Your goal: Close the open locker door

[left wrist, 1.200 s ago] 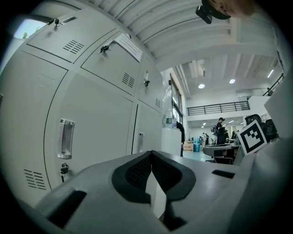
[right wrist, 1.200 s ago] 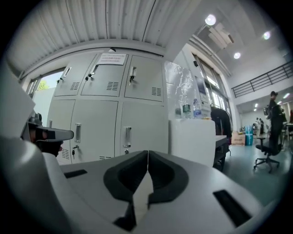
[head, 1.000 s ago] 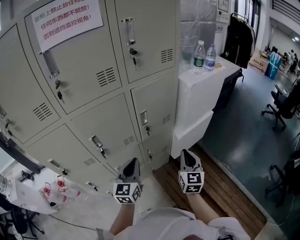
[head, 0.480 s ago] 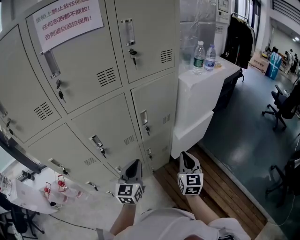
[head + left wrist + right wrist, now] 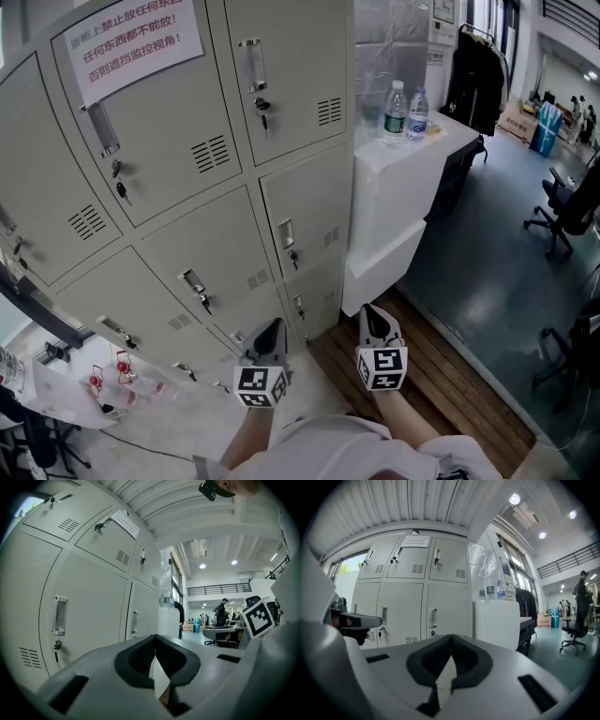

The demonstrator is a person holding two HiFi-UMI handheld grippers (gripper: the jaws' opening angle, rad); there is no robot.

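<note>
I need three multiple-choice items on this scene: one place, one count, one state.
1. Where do the water bottles stand?
A. on the floor
B. on the white cabinet beside the lockers
C. inside a locker

2. How many bottles stand there?
A. one
B. two
C. four

3. How are the right gripper jaws?
A. wide apart
B. shut on a key
C. shut, empty

Answers: 1 B, both rest on its top. 2 B, two caps show side by side. 3 C, its jaws meet with nothing between.
</note>
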